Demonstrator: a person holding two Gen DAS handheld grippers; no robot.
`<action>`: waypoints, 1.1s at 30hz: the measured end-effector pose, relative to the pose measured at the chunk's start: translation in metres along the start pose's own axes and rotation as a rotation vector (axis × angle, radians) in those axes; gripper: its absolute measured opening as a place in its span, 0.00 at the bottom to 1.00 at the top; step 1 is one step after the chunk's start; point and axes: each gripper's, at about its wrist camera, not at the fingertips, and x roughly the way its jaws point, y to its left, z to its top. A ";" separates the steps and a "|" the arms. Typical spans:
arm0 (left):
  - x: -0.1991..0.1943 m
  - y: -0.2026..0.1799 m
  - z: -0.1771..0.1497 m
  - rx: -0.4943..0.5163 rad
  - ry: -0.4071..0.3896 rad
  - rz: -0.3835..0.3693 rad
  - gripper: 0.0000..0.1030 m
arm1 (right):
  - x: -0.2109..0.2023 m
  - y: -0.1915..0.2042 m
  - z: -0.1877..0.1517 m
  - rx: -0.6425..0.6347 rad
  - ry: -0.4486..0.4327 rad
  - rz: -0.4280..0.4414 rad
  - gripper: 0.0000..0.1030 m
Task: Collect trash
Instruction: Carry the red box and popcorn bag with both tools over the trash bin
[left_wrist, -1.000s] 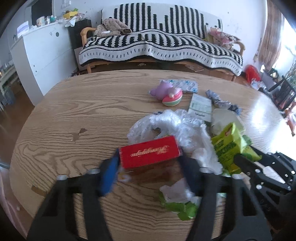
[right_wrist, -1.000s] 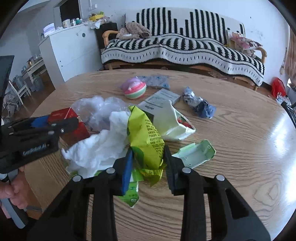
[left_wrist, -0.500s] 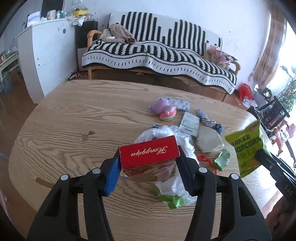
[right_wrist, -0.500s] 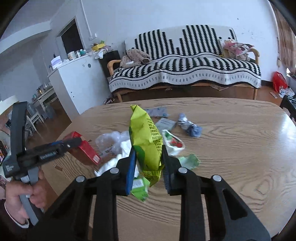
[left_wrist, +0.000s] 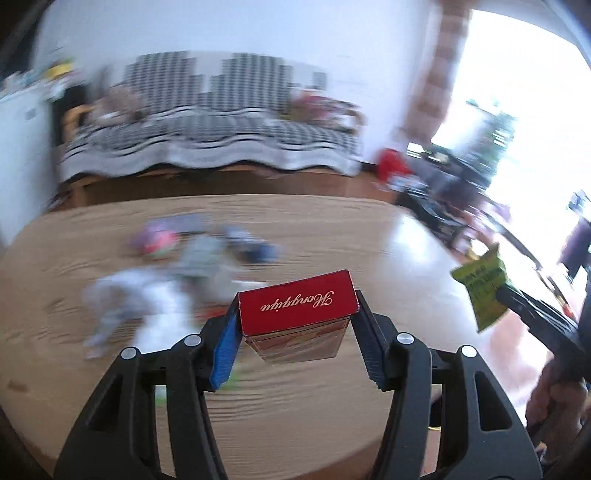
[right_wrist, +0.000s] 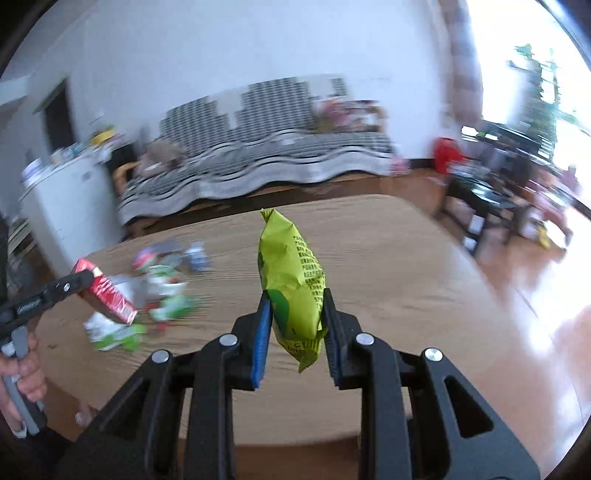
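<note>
My left gripper (left_wrist: 297, 314) is shut on a red box with gold script (left_wrist: 297, 306) and holds it above the wooden table (left_wrist: 314, 229). My right gripper (right_wrist: 295, 302) is shut on a green popcorn bag (right_wrist: 293, 280), also lifted above the table (right_wrist: 388, 273). The bag shows at the right of the left wrist view (left_wrist: 480, 288). The red box shows at the left of the right wrist view (right_wrist: 107, 295). Both views are motion-blurred.
Blurred trash lies on the table: white plastic (left_wrist: 136, 295), a pink and red ball (left_wrist: 155, 243), blue wrappers (left_wrist: 255, 247), green scraps (right_wrist: 118, 336). A striped sofa (left_wrist: 207, 140) stands behind. Dark furniture (right_wrist: 491, 199) stands at the right.
Both grippers have risen and swung right with the red box and the popcorn bag. The trash pile now lies further away to the left.
</note>
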 end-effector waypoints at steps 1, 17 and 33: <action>0.007 -0.026 -0.003 0.026 0.010 -0.052 0.54 | -0.007 -0.016 -0.004 0.020 -0.002 -0.026 0.26; 0.149 -0.291 -0.135 0.386 0.349 -0.410 0.54 | -0.012 -0.245 -0.135 0.430 0.418 -0.201 0.26; 0.224 -0.312 -0.168 0.412 0.398 -0.350 0.59 | 0.050 -0.247 -0.137 0.404 0.479 -0.224 0.38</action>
